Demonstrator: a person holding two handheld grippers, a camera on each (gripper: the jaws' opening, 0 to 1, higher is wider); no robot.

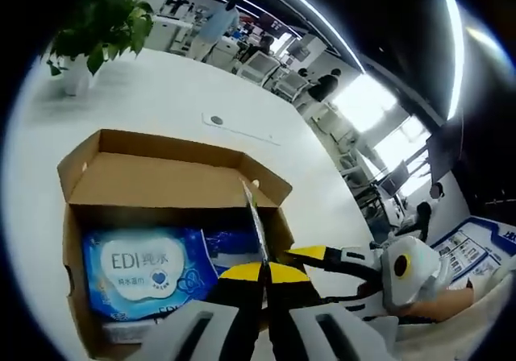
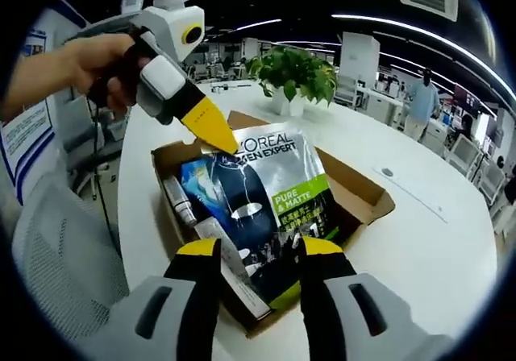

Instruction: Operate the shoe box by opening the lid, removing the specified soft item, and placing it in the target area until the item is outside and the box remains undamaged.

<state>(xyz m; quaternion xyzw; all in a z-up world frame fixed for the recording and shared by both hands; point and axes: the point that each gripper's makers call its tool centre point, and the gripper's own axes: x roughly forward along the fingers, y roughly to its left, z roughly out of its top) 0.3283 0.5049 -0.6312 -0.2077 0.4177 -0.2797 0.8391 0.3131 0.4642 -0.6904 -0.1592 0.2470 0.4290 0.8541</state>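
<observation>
The cardboard shoe box stands open on the white table, its lid flap folded back. A blue EDI wet-wipes pack lies inside it. My left gripper is shut on the silver L'Oreal pouch, which shows edge-on here. In the right gripper view the pouch hangs face-on over the box, pinched at its top left corner by the left gripper. My right gripper is open, its jaws either side of the pouch's lower end. A tube and a long carton lie in the box.
A potted plant stands at the far end of the white table, which has a round port. A hand holds the left gripper. A mesh chair sits near the table edge. People stand in the office behind.
</observation>
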